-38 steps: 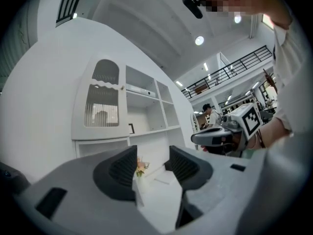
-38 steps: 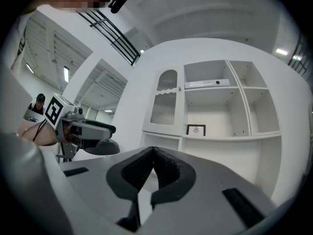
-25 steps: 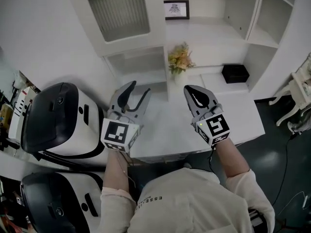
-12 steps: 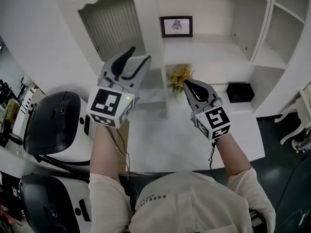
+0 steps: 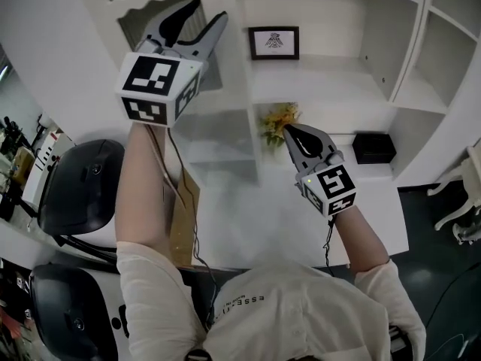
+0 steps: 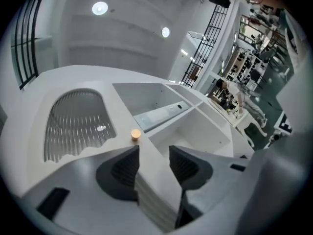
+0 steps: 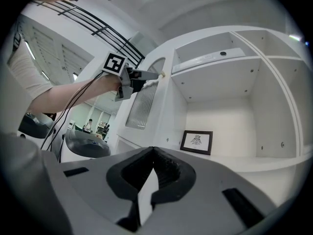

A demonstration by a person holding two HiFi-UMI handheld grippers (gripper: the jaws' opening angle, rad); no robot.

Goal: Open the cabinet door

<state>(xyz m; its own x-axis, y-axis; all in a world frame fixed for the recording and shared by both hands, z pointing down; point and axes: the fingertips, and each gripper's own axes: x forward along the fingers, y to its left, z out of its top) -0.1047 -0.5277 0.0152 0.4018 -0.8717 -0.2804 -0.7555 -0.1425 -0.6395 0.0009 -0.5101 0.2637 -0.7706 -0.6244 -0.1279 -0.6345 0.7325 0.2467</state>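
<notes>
The white cabinet door (image 5: pixel 154 17) with a ribbed glass panel (image 6: pixel 76 124) stands shut at the upper left of the shelf unit. Its small tan knob (image 6: pixel 135 134) sits on the door's right edge. My left gripper (image 5: pixel 197 12) is raised in front of the door and open. In the left gripper view its jaws (image 6: pixel 154 150) straddle the door's edge strip just short of the knob, with nothing held. The right gripper view shows the left gripper (image 7: pixel 139 81) with its tips near the knob (image 7: pixel 161 75). My right gripper (image 5: pixel 290 131) hovers lower over the counter, shut and empty.
Open shelves hold a framed picture (image 5: pixel 273 42), a vase of yellow flowers (image 5: pixel 276 119) and a black box (image 5: pixel 373 147). A white counter (image 5: pixel 255 216) lies below. Two white and black machines (image 5: pixel 75 186) stand at the left.
My left gripper has risen from counter height up to the cabinet door near the knob, still open. The right gripper has stayed nearly in place.
</notes>
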